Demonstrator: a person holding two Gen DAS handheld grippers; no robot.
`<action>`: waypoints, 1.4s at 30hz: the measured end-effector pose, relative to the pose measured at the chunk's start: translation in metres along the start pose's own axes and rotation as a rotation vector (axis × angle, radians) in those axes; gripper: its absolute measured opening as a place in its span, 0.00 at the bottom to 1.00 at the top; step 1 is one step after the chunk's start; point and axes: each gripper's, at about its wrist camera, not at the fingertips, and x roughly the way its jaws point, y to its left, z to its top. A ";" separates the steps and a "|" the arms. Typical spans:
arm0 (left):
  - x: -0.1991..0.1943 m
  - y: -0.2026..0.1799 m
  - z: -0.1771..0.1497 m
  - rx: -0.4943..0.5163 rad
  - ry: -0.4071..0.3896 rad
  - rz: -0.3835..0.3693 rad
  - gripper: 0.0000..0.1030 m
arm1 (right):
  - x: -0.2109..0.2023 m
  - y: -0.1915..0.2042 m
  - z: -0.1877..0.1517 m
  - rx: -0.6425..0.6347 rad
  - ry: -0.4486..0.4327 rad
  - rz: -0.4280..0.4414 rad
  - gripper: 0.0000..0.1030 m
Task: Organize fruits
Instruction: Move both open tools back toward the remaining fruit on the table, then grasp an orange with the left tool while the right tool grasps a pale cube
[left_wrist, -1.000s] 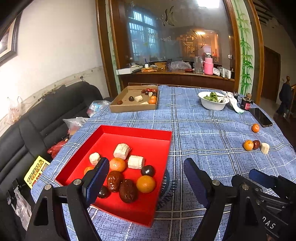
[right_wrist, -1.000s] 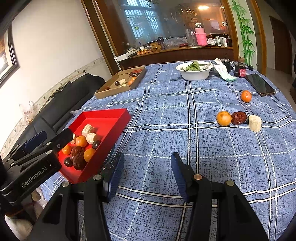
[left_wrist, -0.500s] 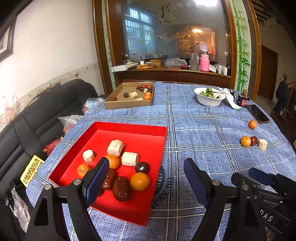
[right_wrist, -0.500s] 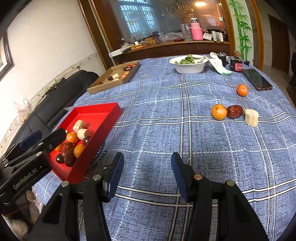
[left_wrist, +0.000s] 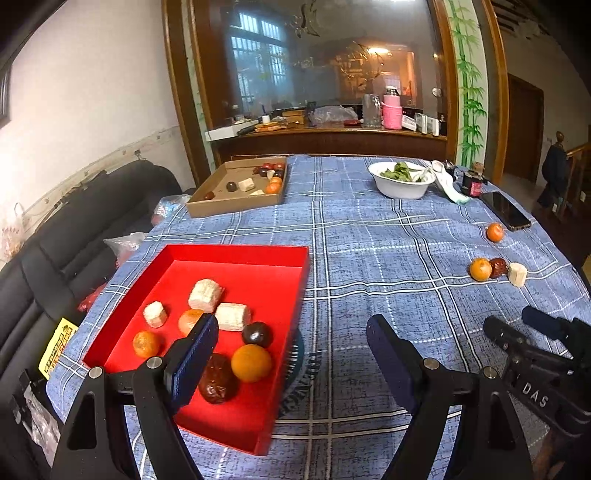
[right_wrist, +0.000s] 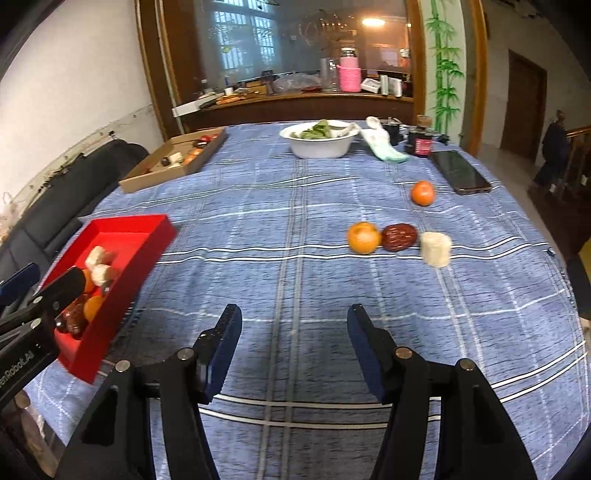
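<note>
A red tray (left_wrist: 240, 253) (right_wrist: 125, 223) at the table's left holds several fruits: oranges (left_wrist: 251, 362), white chunks (left_wrist: 205, 295), dark dates (left_wrist: 218, 382). My left gripper (left_wrist: 288, 347) hangs open over the tray's near right corner with nothing between its jaws. On the right of the blue checked cloth lie an orange (right_wrist: 363, 237), a dark red date (right_wrist: 399, 237), a white chunk (right_wrist: 436, 249) and, farther back, a smaller orange (right_wrist: 422, 192). My right gripper (right_wrist: 293, 339) hovers in front of that group, its jaws opening and empty.
A cardboard box (left_wrist: 236, 205) (right_wrist: 162, 175) with more fruit sits at the far left. A white bowl of greens (right_wrist: 319, 142), a cloth (right_wrist: 384, 147), a dark jar (right_wrist: 421, 142) and a phone (right_wrist: 460, 171) stand at the back right. A black sofa (left_wrist: 55, 258) borders the table's left edge.
The right gripper's jaws have spread wider and its view has swung right toward the loose fruits. The left gripper has drawn back slightly, its jaws unchanged.
</note>
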 end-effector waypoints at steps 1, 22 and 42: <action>0.000 -0.001 0.000 0.002 0.001 -0.001 0.83 | 0.000 -0.002 0.001 -0.001 -0.003 -0.009 0.57; 0.037 -0.035 0.019 0.011 0.123 -0.139 0.83 | -0.003 -0.097 0.026 0.086 -0.019 -0.067 0.57; 0.128 -0.184 0.062 0.259 0.183 -0.478 0.75 | 0.079 -0.150 0.059 0.069 0.095 0.062 0.40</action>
